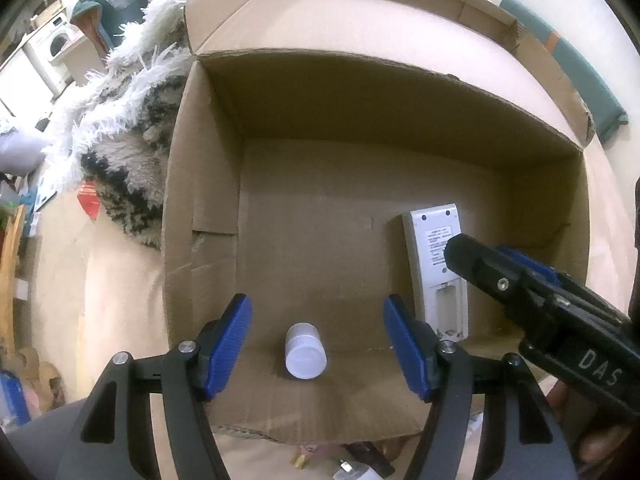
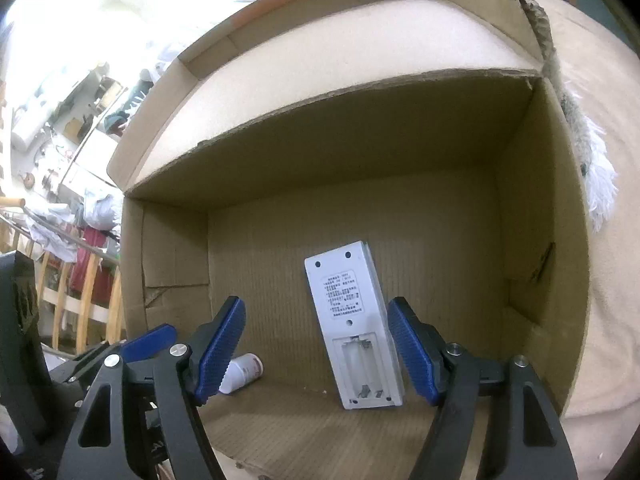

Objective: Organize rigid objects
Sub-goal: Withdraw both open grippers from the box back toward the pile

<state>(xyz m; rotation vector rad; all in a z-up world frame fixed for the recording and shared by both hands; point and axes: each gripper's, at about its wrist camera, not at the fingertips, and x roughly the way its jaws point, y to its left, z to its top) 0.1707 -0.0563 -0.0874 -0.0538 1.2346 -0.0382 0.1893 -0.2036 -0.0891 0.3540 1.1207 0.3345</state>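
Observation:
A small white bottle (image 1: 305, 354) lies on its side on the floor of an open cardboard box (image 1: 208, 184). My left gripper (image 1: 318, 346) hangs above it, open, blue pads on either side without touching it. A white remote control (image 1: 438, 268) lies face down in the box at the right, its battery bay uncovered. In the right wrist view the remote control (image 2: 356, 324) lies on the cardboard box (image 2: 532, 208) floor between the open jaws of my right gripper (image 2: 318, 350), no pad pressing on it. The white bottle (image 2: 242, 372) shows at the left, partly behind a finger.
A shaggy white and dark rug (image 1: 132, 128) lies left of the box on a beige surface. Box flaps (image 1: 360, 8) stand open at the far side. Small objects (image 1: 352, 468) lie outside the near wall. Wooden railings and clutter (image 2: 76, 280) fill the left background.

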